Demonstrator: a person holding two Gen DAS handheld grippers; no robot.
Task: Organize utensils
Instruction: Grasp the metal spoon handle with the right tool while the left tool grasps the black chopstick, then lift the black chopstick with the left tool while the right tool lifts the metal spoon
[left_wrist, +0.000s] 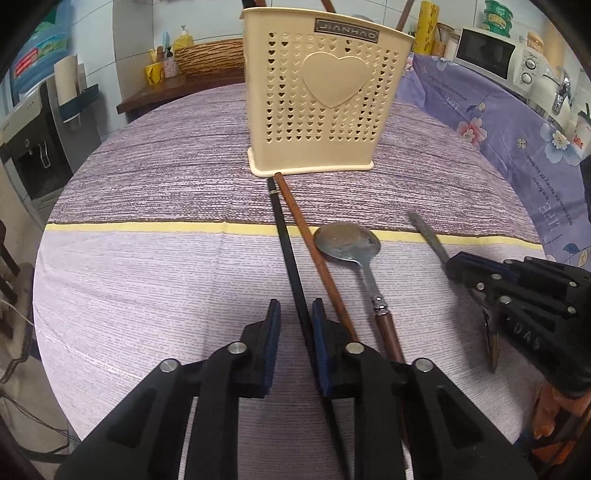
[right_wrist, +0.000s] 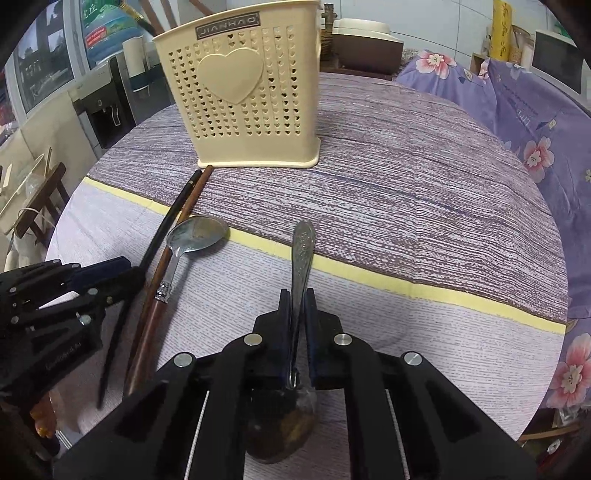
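Holder: upright at the far side, a few handles already inside.
Left gripper: closing around black chopstick, one pad not yet touching.
Right gripper: pinching metal spoon (handle forward).
Left to do: brown chopstick, wood-handled spoon.

Both claws point steeply downward, side by side: left claw narrowly parted, right claw nearly closed.

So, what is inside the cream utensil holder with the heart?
Inside the cream utensil holder, only brown stick ends and one black end rise above the rim. The perforated wall covers everything lower, so the rest cannot be told.
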